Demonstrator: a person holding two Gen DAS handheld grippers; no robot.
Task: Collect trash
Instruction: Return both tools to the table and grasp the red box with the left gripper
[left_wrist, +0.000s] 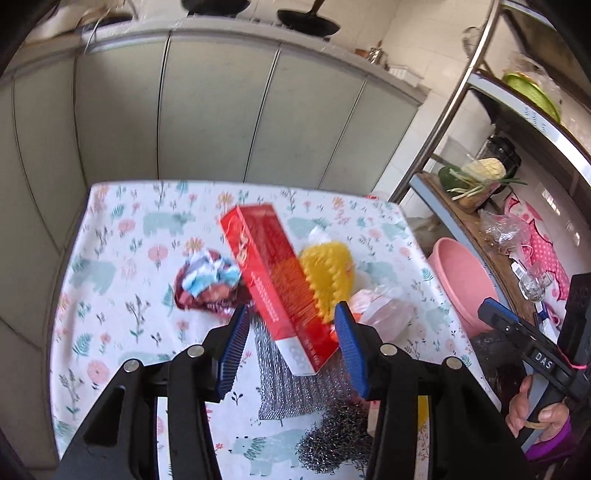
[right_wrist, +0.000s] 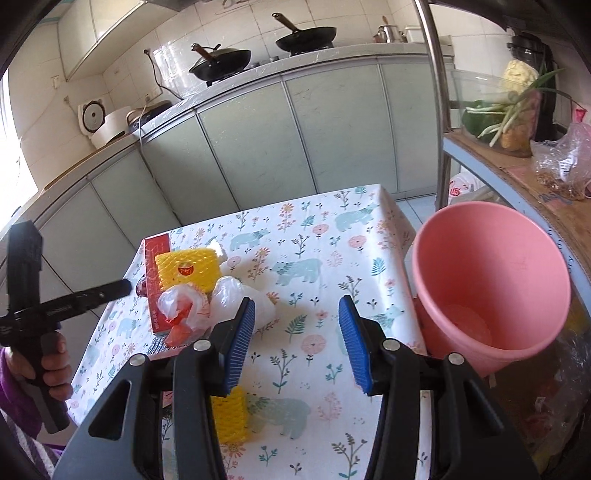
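Note:
On the floral tablecloth (left_wrist: 122, 236) lies a long red box (left_wrist: 273, 280), its near end between the fingers of my open left gripper (left_wrist: 291, 314); the pads stand clear of it. Against the box rest a yellow foam net (left_wrist: 328, 277) and a pale plastic bag (left_wrist: 384, 310). A crumpled blue, white and maroon wrapper (left_wrist: 210, 284) lies to its left. Under the box are a silver mesh cloth (left_wrist: 295, 387) and steel wool (left_wrist: 332, 446). My right gripper (right_wrist: 297, 339) hangs open over bare cloth, holding nothing. The pink bucket (right_wrist: 495, 288) stands at its right.
A second yellow foam net (right_wrist: 229, 417) lies under my right gripper's left finger. Grey-green cabinets (right_wrist: 258, 140) with pans on the counter run behind the table. A metal shelf rack (right_wrist: 439, 110) with vegetables and bags stands to the right, beyond the bucket.

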